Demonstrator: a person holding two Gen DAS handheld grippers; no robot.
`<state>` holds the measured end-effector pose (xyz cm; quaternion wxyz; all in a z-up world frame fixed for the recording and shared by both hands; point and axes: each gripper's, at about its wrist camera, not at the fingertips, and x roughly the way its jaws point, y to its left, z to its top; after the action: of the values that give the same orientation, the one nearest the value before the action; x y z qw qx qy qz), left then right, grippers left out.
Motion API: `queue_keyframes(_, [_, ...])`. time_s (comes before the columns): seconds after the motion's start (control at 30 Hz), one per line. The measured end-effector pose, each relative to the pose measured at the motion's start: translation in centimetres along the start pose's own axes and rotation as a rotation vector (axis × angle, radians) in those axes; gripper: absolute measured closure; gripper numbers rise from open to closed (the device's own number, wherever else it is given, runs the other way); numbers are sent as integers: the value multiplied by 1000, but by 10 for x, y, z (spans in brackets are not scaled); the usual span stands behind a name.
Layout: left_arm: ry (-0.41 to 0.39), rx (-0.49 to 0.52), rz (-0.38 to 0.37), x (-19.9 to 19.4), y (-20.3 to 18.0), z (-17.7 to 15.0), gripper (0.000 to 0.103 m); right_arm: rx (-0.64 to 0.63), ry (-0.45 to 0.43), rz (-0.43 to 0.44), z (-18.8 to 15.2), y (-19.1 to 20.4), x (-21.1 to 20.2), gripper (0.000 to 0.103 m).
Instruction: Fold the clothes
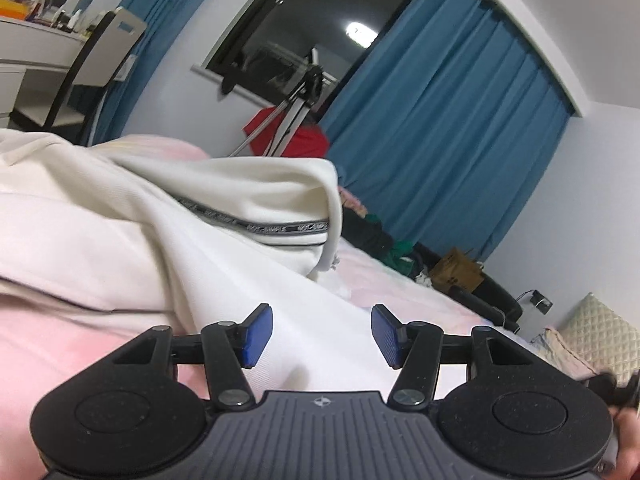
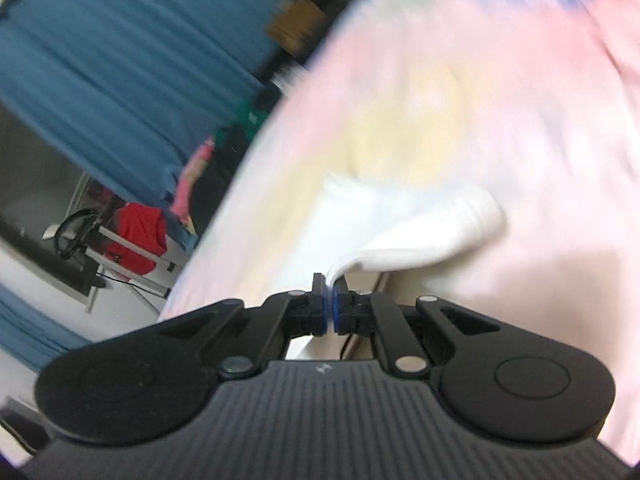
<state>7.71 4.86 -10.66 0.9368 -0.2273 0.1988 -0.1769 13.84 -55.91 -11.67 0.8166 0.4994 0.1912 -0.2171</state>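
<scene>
Blue curtains (image 1: 440,120) back a pink bed (image 1: 60,360). White garment (image 1: 140,220) is spread mid-frame, directly ahead of the released left gripper (image 1: 322,334); its edge is pinched by the right gripper (image 2: 330,304).

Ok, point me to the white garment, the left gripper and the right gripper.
white garment (image 1: 256,196): left wrist view, on the folded upper layer above the printed band.
left gripper (image 1: 322,334): left wrist view, midway between its open blue pads.
right gripper (image 2: 330,304): right wrist view, between pads shut on white cloth.
</scene>
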Motion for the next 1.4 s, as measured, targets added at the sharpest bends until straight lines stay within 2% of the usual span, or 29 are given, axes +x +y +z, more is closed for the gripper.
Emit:
queue_keyframes(0.07, [2,7,33,-8,1,2,42,41,61,-10,-6,-14,1,95])
queue_keyframes(0.13, [19,-34,64,-14,7,5,38,51,98,-11,-11,-22,0,95])
queue_keyframes(0.2, [57,-119,102,-17,18,8,34,125,134,16,-11,-38,-1,94])
queue_keyframes(0.23, [75,-162,121,-19,23,9,28,174,148,36,-13,-46,-1,93])
queue_keyframes(0.27, [93,-221,135,-21,32,9,24,221,163,55,-15,-54,-1,90])
queue_keyframes(0.3, [110,-288,145,-24,43,8,24,256,179,62,-15,-61,0,87])
queue_keyframes(0.37, [122,-420,174,-33,64,6,23,308,194,71,-16,-73,1,57])
queue_keyframes(0.43, [116,-521,198,-37,82,5,23,331,185,71,-16,-81,-1,48])
queue_keyframes(0.57, [54,-660,266,-44,111,9,23,306,160,48,-16,-83,-4,48])
queue_keyframes(0.7, [-46,-818,287,-48,144,7,23,273,147,36,-15,-84,2,48])
queue_keyframes(0.77, [-88,-860,305,-50,156,8,26,278,130,45,-12,-85,3,49])
queue_keyframes(0.9, [-165,-833,389,-55,168,19,29,231,92,42,-1,-73,15,52])
queue_keyframes(0.97, [-181,-842,398,-52,174,22,29,204,78,20,2,-72,18,65])
queue_keyframes(1.0, [-185,-851,402,-50,178,22,29,188,70,6,4,-70,21,67])
queue_keyframes(1.1, [-195,-864,413,-46,187,24,35,151,42,-27,7,-69,27,85])
queue_keyframes(1.17, [-211,-847,415,-46,190,28,44,148,15,-34,7,-69,27,92])
queue_keyframes(1.33, [-221,-848,452,-53,202,36,68,124,-45,-50,10,-63,22,95])
queue_keyframes(1.4, [-226,-821,476,-58,202,42,74,110,-77,-44,11,-58,15,95])
